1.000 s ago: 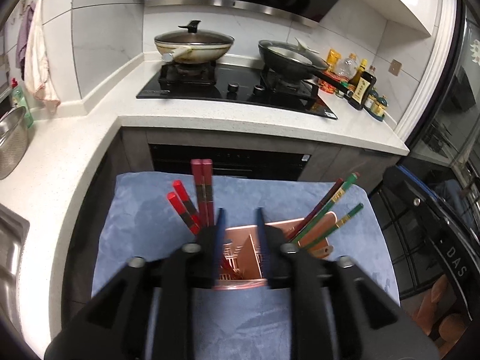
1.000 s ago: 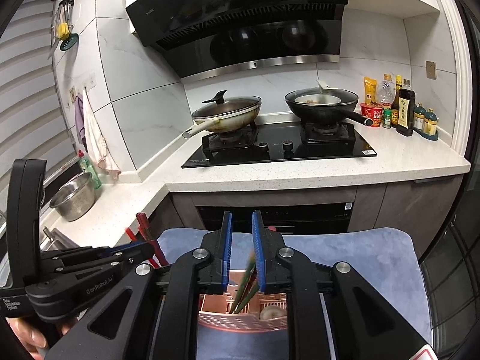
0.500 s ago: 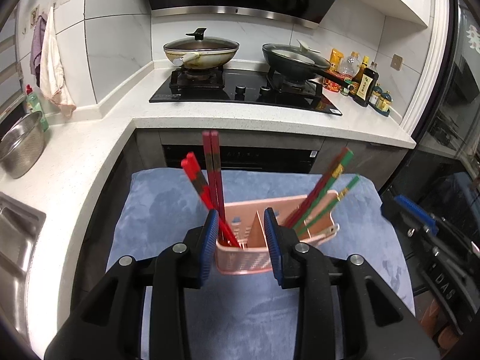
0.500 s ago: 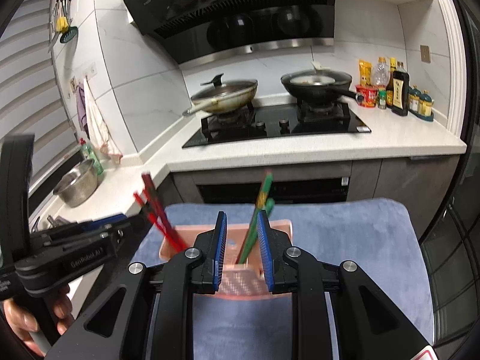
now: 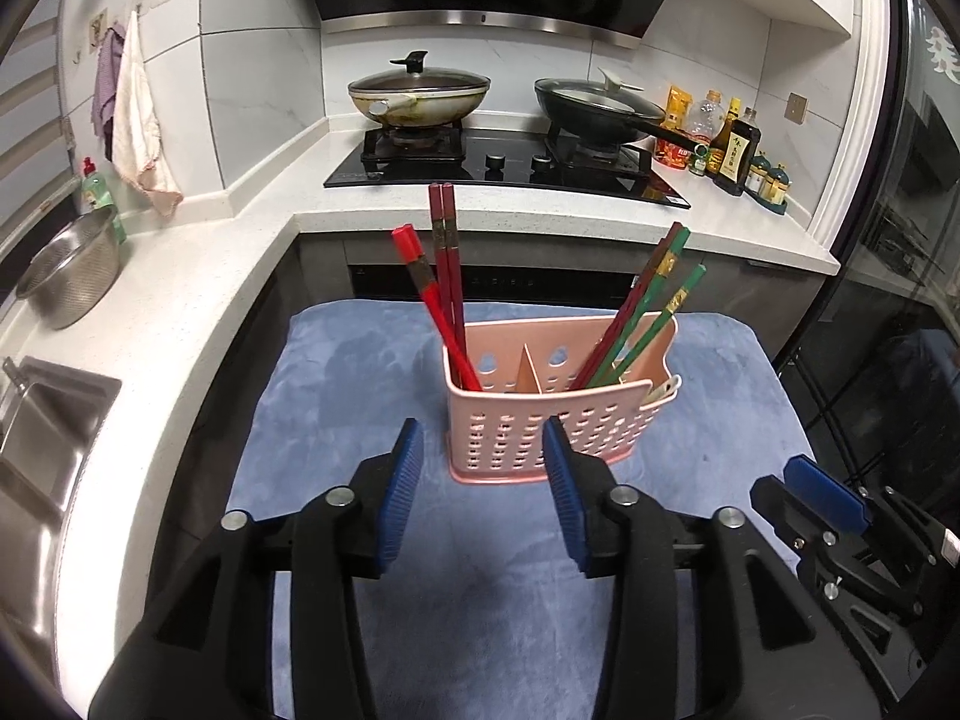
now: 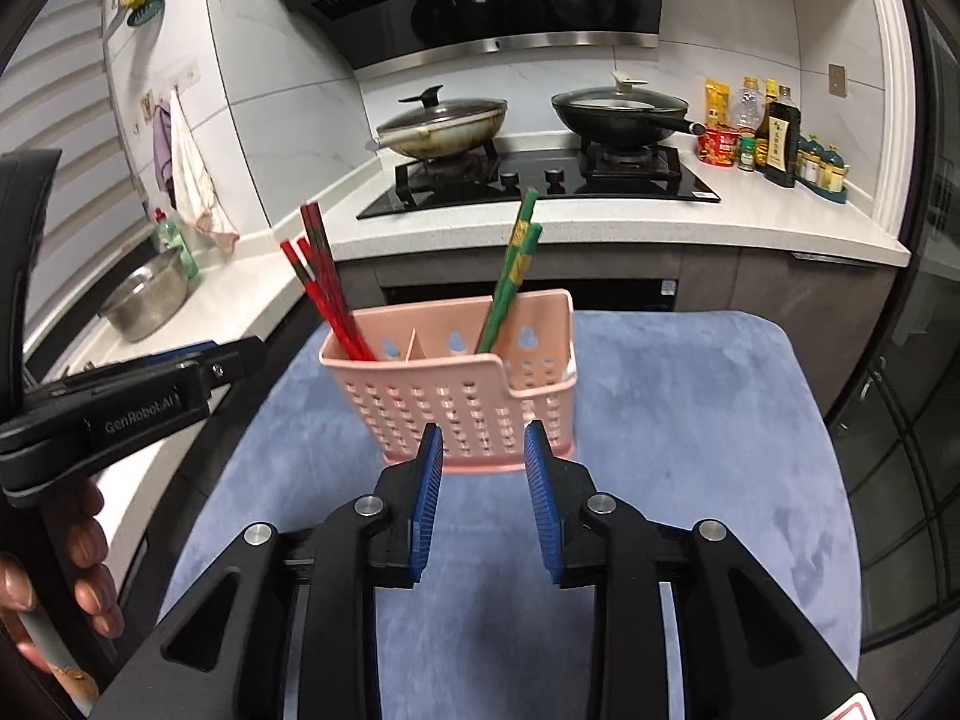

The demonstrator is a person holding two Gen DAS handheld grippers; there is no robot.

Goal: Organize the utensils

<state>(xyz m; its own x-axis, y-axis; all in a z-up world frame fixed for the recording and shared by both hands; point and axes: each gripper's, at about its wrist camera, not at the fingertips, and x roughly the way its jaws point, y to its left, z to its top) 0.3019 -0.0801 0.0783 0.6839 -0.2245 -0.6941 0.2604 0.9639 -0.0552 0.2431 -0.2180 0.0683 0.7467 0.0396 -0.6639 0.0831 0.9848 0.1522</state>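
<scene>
Left gripper (image 5: 483, 450) low in frame, blue pads (image 5: 401, 492) apart, nothing between them; jaws have just been opening. Pink slotted caddy (image 5: 558, 420) stands upright on blue cloth (image 5: 336, 414), just beyond the fingertips, not touched. Left compartment: red chopsticks (image 5: 441, 294), leaning left. Right compartment: green chopsticks (image 5: 654, 312) with one dark red among them, leaning right. Right gripper (image 5: 828, 501) at lower right edge, beside the cloth. White bench (image 5: 180, 300) wraps behind: hob with lidded wok (image 5: 420, 93) and black pan (image 5: 594, 111), steel colander (image 5: 72, 270) at left.
</scene>
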